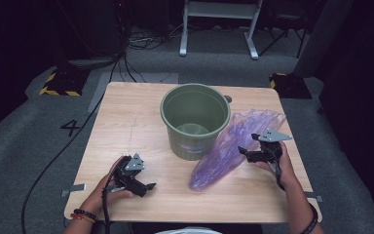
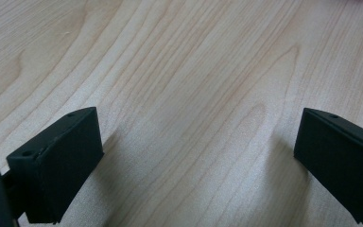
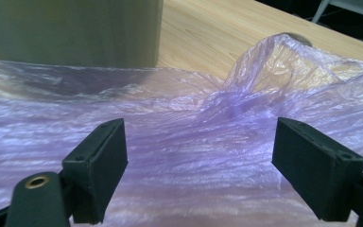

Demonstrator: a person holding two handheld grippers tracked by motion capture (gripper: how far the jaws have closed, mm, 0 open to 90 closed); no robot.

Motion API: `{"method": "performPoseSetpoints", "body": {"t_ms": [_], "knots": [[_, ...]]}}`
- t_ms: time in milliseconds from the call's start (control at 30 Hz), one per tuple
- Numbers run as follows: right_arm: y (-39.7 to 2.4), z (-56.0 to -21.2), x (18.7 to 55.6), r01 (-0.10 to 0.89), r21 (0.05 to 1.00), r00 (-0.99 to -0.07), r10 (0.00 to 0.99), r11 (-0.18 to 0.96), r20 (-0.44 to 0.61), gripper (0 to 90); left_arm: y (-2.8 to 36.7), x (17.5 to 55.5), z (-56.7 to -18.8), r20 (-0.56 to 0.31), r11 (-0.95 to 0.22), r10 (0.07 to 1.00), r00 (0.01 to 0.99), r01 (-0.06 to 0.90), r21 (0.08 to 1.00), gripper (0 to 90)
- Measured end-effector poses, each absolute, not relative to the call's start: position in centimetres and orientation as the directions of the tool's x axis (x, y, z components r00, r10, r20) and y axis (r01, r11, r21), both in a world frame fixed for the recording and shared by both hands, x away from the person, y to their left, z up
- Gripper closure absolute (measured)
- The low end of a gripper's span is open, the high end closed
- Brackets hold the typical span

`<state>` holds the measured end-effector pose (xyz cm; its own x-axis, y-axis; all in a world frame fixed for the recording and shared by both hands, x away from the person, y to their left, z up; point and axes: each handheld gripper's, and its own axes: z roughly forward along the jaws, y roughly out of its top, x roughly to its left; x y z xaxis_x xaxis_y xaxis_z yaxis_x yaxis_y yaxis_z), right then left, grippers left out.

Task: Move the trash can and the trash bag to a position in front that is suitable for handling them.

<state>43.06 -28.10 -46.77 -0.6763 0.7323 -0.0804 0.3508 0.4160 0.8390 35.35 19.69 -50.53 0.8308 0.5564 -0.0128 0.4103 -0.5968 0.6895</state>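
- Right now the purple plastic bag (image 1: 233, 146) lies flat on the wooden table (image 1: 126, 122), touching the right side of the green bucket (image 1: 195, 119), which stands upright
- Over the bag's right edge sits the right gripper (image 1: 243, 151), jaws wide apart with the crinkled film (image 3: 194, 156) spread between and beneath them, nothing clamped
- Near the table's front-left, the left gripper (image 1: 148, 186) rests low over bare wood (image 2: 194, 94), jaws spread and empty, well apart from the bag
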Motion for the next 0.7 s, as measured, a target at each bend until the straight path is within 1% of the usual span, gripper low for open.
{"method": "performPoseSetpoints", "body": {"t_ms": [133,200,333,700], "knots": [[-27.5,-47.7,44.0,0.371,0.816,-0.684,0.725,0.443,-0.083,20.0,19.7,35.3,-50.5,-0.013,-0.596,0.557,0.83,0.411,0.69,1.6],[-27.2,-48.8,44.7,0.397,0.786,-0.684,0.724,0.474,-0.092,21.6,19.7,35.3,-50.5,-0.012,-0.596,0.56,0.829,0.412,0.689,1.6],[-26.7,-49.9,45.2,0.426,0.755,-0.688,0.72,0.499,-0.087,22.3,19.7,35.3,-50.5,-0.013,-0.595,0.56,0.828,0.413,0.69,1.6],[-26.6,-50.2,45.8,0.48,0.745,-0.667,0.744,0.464,-0.034,20.8,19.6,35.4,-50.5,-0.013,-0.592,0.566,0.824,0.417,0.689,1.7]]}}
